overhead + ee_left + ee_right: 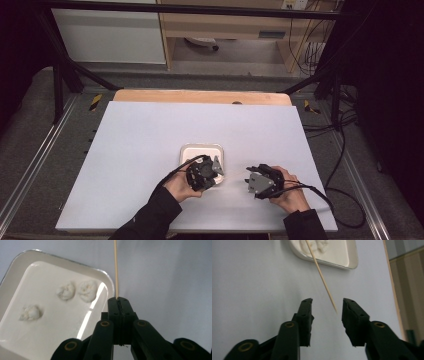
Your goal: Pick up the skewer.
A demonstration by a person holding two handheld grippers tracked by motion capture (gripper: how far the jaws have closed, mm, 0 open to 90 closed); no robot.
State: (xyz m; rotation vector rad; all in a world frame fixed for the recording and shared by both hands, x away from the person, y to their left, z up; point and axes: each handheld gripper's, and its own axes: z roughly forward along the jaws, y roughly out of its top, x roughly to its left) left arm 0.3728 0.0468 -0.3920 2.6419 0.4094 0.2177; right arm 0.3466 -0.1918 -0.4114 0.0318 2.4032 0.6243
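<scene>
Here the left gripper (117, 301) was clamped on a thin wooden skewer (116, 270), which rose straight from its jaws beside the white tray (15, 272) holding three pale dough balls (87, 290). The right gripper (325, 307) stood wide, the skewer's tip between its jaws above the bench (140, 135).

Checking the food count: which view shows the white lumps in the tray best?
The left gripper view: three white lumps lie separate in the tray. The right gripper view crops them at its top edge; from the high view they can't be made out.

table (150, 150): white top | white tray (202, 148) near front-centre
</scene>
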